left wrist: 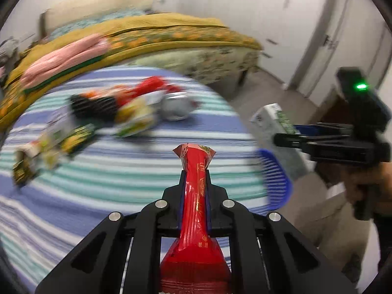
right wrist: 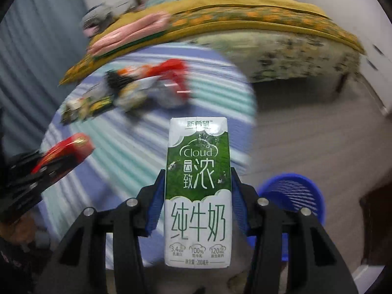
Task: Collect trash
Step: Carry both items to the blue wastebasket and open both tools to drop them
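The left gripper [left wrist: 195,171] pinched a shiny red foil snack wrapper [left wrist: 196,210] — long, crinkled, with gold marks — held up over the near edge of the round table with the blue, green and white striped cloth [left wrist: 117,171]. The right gripper [right wrist: 198,178] squeezed a green and white milk carton [right wrist: 198,191] by its sides, above the table's right edge. A blue plastic mesh basket [right wrist: 294,193] sat on the floor just beside that edge. A blurry heap of wrappers [left wrist: 117,112] lay near the far edge.
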`<state>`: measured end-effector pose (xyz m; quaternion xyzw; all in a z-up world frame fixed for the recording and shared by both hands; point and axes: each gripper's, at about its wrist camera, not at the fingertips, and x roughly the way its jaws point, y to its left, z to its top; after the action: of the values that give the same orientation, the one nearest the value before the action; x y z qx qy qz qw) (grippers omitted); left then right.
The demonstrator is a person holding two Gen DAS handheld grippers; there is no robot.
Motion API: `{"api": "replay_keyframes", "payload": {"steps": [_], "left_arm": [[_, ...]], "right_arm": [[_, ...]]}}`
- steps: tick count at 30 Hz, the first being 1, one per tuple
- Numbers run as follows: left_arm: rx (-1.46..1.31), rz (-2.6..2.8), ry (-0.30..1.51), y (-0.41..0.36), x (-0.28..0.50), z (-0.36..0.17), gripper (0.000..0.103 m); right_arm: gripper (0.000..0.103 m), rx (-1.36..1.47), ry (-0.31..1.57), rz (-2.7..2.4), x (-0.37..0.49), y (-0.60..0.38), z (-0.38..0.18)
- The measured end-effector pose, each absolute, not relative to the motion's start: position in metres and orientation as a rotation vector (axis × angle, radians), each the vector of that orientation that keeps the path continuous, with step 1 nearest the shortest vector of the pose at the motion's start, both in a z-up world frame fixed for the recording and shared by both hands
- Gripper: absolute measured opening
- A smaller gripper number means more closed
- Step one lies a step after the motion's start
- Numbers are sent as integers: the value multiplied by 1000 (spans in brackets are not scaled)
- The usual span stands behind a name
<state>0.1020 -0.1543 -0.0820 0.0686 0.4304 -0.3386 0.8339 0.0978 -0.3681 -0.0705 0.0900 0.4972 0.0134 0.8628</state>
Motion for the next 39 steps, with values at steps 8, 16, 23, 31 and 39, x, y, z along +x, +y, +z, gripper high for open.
{"api": "replay_keyframes", "payload": {"steps": [8, 16, 23, 31, 39], "left_arm": [[160, -893, 966, -289, 71, -104, 11], [202, -910, 1071, -390, 70, -182, 11], [204, -910, 1096, -436, 81, -230, 40], [190, -911, 977, -433, 75, -207, 86], [106, -888, 794, -370, 44, -136, 98]], "right_arm": [[48, 289, 1066, -141, 74, -483, -117], [48, 372, 1106, -199, 61, -543, -166], [71, 421, 1118, -204, 61, -574, -192], [81, 438, 1002, -274, 47, -596, -172], [95, 379, 771, -284, 31, -577, -117]]}}
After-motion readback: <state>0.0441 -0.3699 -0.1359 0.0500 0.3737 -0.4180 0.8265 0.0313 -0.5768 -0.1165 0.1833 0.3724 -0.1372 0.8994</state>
